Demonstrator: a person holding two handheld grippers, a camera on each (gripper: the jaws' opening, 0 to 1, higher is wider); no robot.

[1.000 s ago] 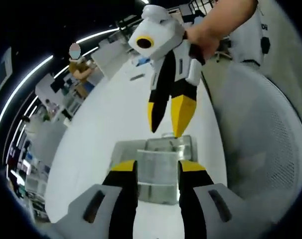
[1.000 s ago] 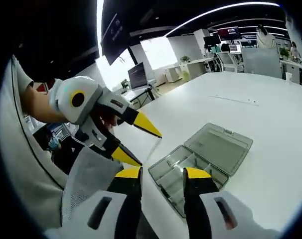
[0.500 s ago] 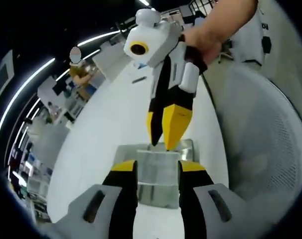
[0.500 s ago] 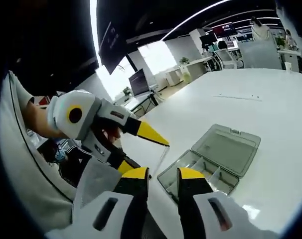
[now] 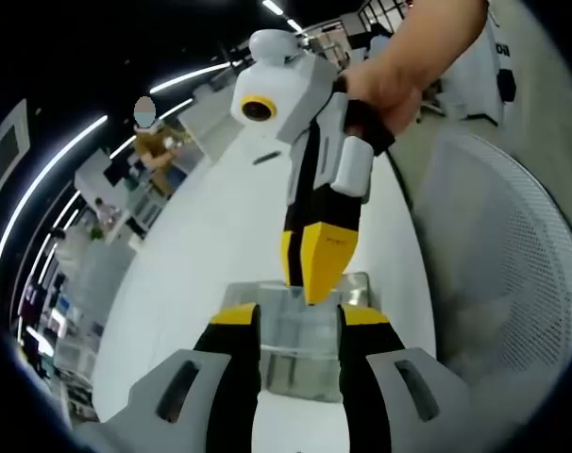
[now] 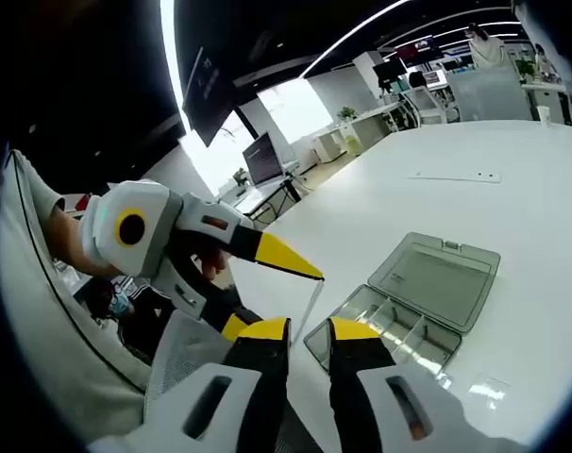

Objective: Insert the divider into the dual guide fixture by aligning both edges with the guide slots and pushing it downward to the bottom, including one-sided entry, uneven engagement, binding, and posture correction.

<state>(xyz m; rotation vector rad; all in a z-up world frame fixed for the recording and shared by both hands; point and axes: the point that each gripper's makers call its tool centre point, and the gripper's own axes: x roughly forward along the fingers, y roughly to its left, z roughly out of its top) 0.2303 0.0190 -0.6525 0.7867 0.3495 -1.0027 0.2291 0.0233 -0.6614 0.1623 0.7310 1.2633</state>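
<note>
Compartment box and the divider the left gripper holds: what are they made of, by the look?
Box: seems clear, grey-tinted hard plastic; the white table shows through its open lid, glossy rims. Divider: thin, transparent sheet, likely the same plastic; only its edge catches light. Left gripper holds it; the right gripper jaws look nearly closed.

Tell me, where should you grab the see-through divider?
Grip the divider by its top edge, coming from above. It is a thin, upright clear sheet, and its lower edge must stay free to slide down into the open compartment box.

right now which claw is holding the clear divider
The left claw: the divider hangs from its yellow tips. The right claw, nearly closed, is just beside the sheet.
</note>
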